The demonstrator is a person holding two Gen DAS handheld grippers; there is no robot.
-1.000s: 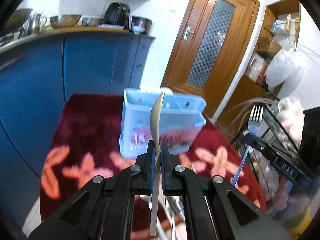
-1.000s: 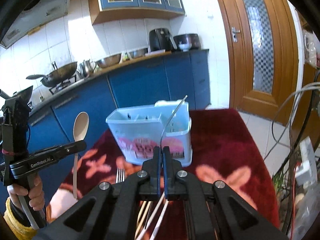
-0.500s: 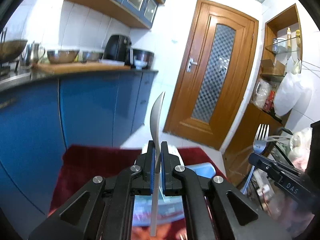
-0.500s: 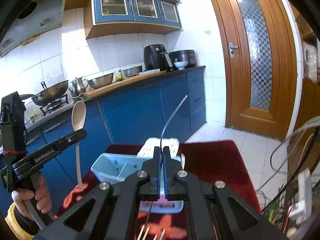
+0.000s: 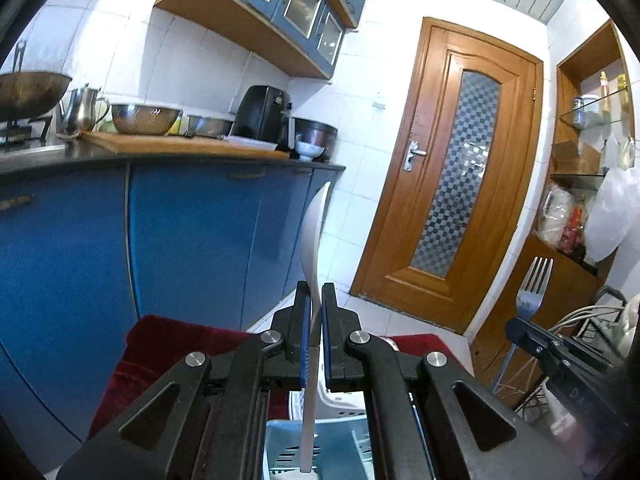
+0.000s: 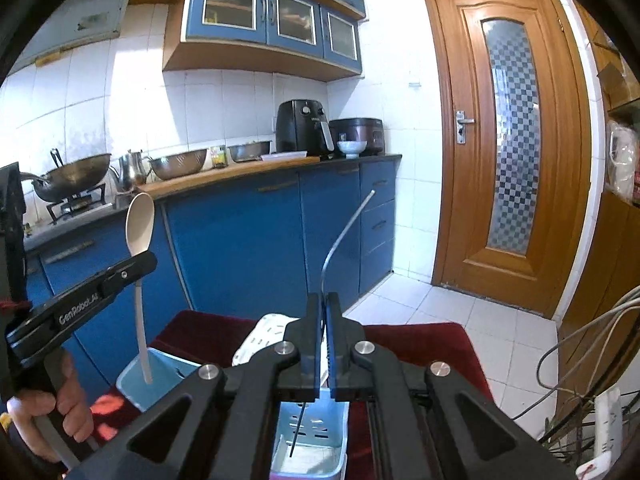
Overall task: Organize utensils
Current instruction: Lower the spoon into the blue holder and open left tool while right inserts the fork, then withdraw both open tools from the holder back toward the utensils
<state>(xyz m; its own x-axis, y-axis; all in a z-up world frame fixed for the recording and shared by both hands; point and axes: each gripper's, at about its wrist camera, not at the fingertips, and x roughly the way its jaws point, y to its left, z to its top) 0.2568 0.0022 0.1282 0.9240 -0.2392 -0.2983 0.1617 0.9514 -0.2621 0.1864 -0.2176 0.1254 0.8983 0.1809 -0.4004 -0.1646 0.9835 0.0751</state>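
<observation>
The left gripper (image 5: 315,300) is clamped on the handle of a white plastic spoon (image 5: 314,236), bowl up, its handle end hanging down over the pale blue utensil caddy (image 5: 340,448) below. The right gripper (image 6: 324,312) is pressed tight on a metal fork (image 6: 340,236), seen edge-on, tines up and its thin handle tip reaching down into the same caddy. The caddy stands on a dark red floral tablecloth (image 6: 420,340). A hand (image 6: 60,400) grips the left tool's handle. Beyond stand blue cabinets (image 6: 248,248) and a wooden door (image 6: 508,140).
</observation>
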